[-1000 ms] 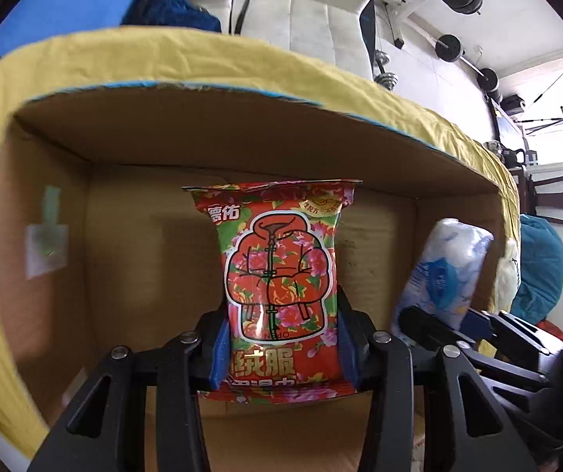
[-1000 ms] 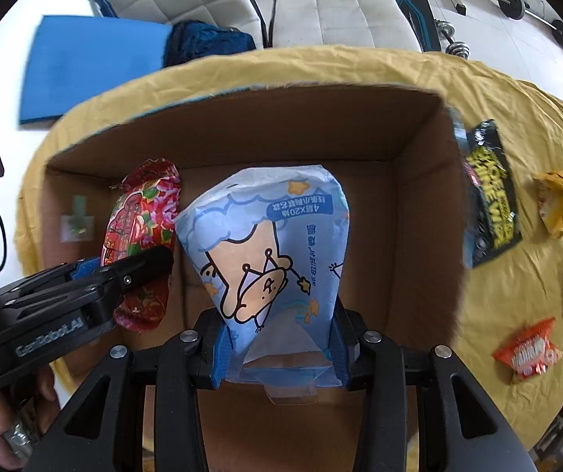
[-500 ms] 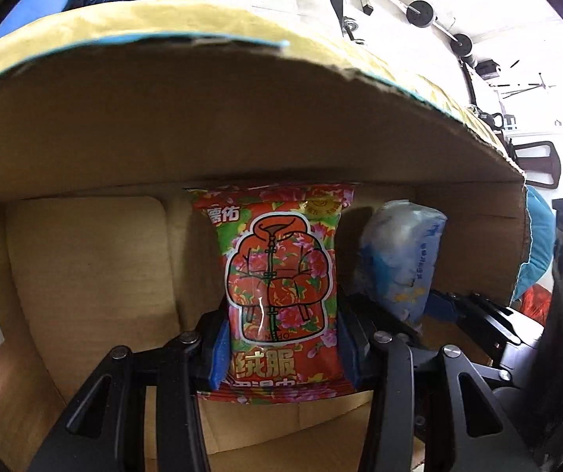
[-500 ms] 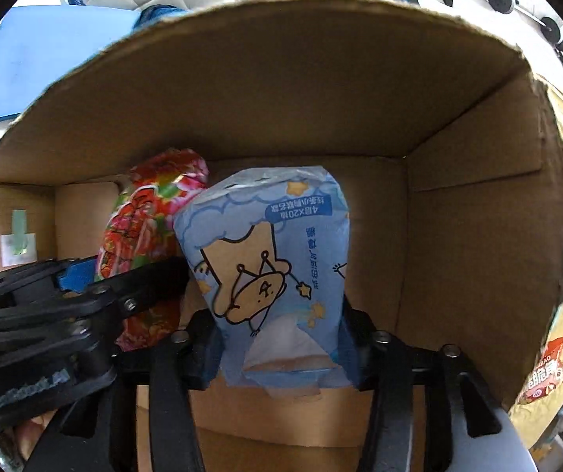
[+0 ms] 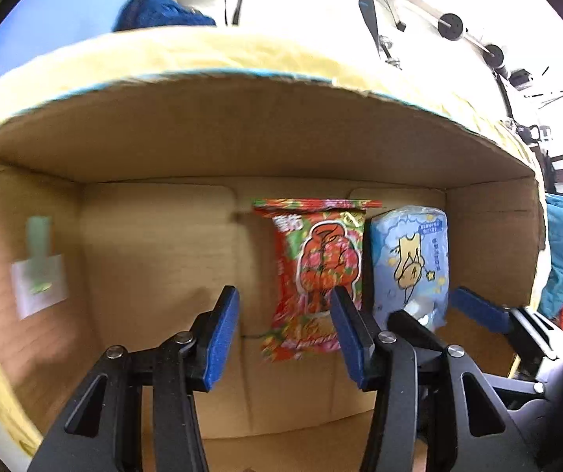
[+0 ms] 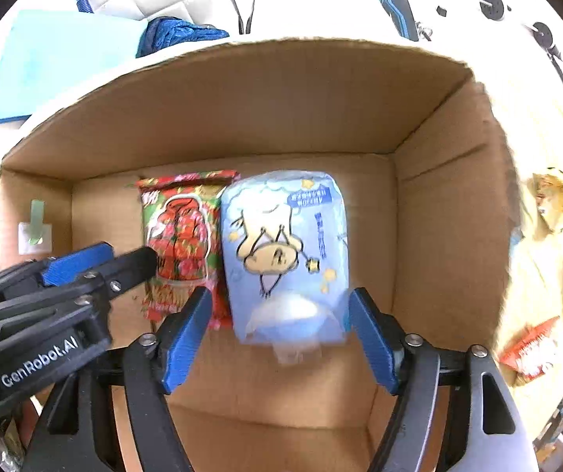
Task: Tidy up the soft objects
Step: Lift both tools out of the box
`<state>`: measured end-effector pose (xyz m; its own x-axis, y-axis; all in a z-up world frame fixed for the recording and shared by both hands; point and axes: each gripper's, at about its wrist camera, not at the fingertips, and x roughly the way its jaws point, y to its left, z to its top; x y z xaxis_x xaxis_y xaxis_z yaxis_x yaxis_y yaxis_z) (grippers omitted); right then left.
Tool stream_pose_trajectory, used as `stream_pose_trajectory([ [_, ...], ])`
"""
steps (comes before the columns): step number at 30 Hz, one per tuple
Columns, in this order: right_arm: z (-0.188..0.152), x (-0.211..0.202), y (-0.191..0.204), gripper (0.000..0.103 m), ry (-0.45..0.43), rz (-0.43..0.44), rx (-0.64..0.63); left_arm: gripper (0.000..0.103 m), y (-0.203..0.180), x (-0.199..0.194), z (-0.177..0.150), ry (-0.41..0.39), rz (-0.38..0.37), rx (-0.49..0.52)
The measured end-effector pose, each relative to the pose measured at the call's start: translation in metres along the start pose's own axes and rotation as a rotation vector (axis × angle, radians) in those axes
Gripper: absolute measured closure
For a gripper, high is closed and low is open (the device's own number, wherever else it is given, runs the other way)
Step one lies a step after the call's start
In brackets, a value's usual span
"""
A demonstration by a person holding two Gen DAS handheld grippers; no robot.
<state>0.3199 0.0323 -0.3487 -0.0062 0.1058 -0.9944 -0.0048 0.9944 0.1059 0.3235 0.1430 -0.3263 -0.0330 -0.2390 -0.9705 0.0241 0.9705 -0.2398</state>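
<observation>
A red flowered snack packet lies on the floor of an open cardboard box, next to a light blue tissue pack with a cartoon on it. My left gripper is open and empty, just left of the red packet. In the right wrist view the red packet and the blue pack lie side by side in the box. My right gripper is open, its pads apart on either side of the blue pack's near end. The left gripper shows at the left.
The box stands on a yellow cloth. A red snack packet and a yellow one lie on the cloth right of the box. A white label is stuck on the box's left wall.
Both grippers opened and let go of their packs, which now lie on the box floor. Both grippers have drawn back and up from the box.
</observation>
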Motion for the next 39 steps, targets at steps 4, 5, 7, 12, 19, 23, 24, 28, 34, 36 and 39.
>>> stream_pose_trajectory([
  [4,-0.020,-0.017,0.009,0.008,-0.039,-0.036,-0.018,0.049,0.000,-0.025,-0.028,-0.078,0.065,0.022],
  [5,-0.025,-0.021,0.010,0.008,-0.040,-0.041,-0.019,0.048,0.000,-0.033,-0.036,-0.097,0.079,0.025],
  [7,-0.035,-0.027,0.012,0.008,-0.044,-0.044,-0.019,0.039,0.000,-0.046,-0.049,-0.125,0.097,0.020],
  [12,-0.050,-0.052,-0.001,0.000,-0.067,-0.047,-0.015,0.010,0.008,-0.070,-0.071,-0.188,0.121,0.006],
  [19,-0.083,-0.093,-0.008,0.000,-0.111,-0.059,-0.027,0.004,0.011,-0.090,-0.077,-0.241,0.148,0.012],
  [23,-0.097,-0.112,-0.006,0.000,-0.137,-0.043,-0.024,0.004,0.005,-0.104,-0.091,-0.278,0.142,0.010],
  [24,-0.100,-0.116,-0.006,0.000,-0.143,-0.041,-0.024,0.004,0.005,-0.107,-0.094,-0.285,0.144,0.009],
  [28,-0.118,-0.140,-0.002,0.000,-0.173,-0.025,-0.022,0.004,0.002,-0.122,-0.110,-0.310,0.150,0.008],
  [34,-0.139,-0.171,0.001,0.000,-0.207,-0.005,-0.039,0.004,-0.003,-0.141,-0.133,-0.336,0.153,-0.007],
  [36,-0.143,-0.177,0.000,0.000,-0.212,0.008,-0.046,0.004,-0.005,-0.147,-0.138,-0.343,0.145,-0.011],
  [39,-0.146,-0.185,-0.008,0.000,-0.218,0.031,-0.045,0.004,-0.011,-0.153,-0.144,-0.344,0.132,-0.025],
])
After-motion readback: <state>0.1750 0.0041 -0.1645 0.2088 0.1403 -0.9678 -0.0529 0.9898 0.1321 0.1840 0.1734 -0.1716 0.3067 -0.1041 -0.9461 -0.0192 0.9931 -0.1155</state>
